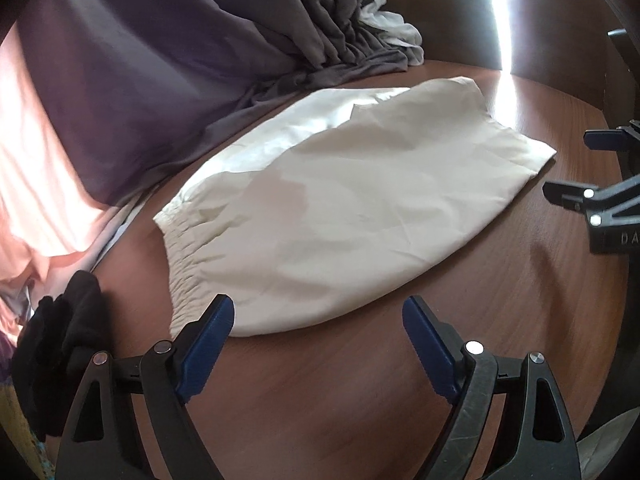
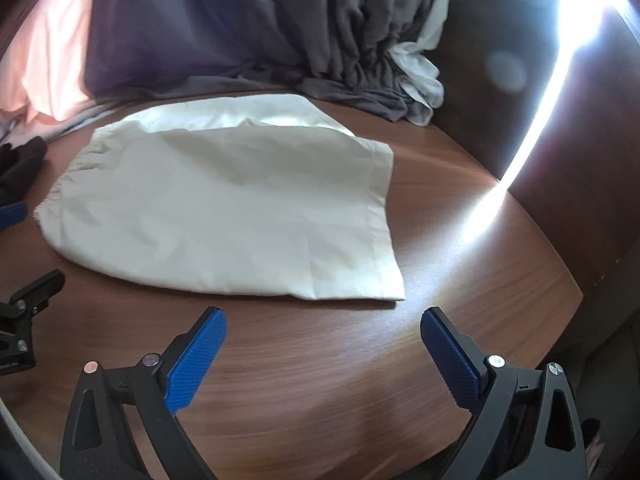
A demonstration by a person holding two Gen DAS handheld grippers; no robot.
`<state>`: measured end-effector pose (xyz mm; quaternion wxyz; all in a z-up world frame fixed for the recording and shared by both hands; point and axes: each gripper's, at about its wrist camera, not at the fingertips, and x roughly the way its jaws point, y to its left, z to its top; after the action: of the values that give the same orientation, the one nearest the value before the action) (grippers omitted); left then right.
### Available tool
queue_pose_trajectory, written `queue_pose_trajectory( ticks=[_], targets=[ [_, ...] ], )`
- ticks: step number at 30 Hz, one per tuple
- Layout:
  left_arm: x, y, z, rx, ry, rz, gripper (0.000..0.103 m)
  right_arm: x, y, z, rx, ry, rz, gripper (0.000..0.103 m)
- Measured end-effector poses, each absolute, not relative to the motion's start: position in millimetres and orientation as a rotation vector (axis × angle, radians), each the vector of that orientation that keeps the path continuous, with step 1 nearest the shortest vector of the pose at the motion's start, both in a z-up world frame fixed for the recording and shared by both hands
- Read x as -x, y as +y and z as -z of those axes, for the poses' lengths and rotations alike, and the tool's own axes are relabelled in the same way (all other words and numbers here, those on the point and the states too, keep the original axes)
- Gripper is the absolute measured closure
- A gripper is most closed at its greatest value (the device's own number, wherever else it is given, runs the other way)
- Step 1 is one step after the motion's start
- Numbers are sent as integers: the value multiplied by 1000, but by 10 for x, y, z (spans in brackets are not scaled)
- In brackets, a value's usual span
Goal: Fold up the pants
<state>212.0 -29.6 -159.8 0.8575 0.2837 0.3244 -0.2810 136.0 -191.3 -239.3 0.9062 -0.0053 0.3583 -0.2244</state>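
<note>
Cream pants [image 1: 340, 216] lie folded flat on the brown wooden table [image 1: 360, 380], elastic waistband at the left, hems at the right. They also show in the right wrist view [image 2: 224, 208]. My left gripper [image 1: 320, 320] is open and empty, just in front of the pants' near edge by the waistband. My right gripper [image 2: 322, 328] is open and empty, a little short of the pants' near hem corner. The right gripper also shows at the right edge of the left wrist view [image 1: 576, 172].
A grey curtain [image 2: 248, 20] hangs behind the table and pools on it, with white cloth [image 2: 420, 76] beside it. A black cloth [image 1: 64, 340] lies at the table's left edge. Bright sunlight streaks the table's right side [image 2: 492, 204].
</note>
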Motion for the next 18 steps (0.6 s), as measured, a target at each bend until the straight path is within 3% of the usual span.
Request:
queue_pose_trajectory(
  ticks=[6, 11, 18],
  targets=[
    [-2211, -364, 1658, -611, 703, 610, 16, -1378, -2150, 2404, -111, 709, 527, 6],
    [-2266, -404, 1684, -608, 713, 616, 16, -1456, -2414, 2461, -254, 704, 558, 21],
    [-2281, -456, 1693, -616, 713, 628, 16, -1489, -2636, 2542, -388, 700, 555, 30]
  ],
)
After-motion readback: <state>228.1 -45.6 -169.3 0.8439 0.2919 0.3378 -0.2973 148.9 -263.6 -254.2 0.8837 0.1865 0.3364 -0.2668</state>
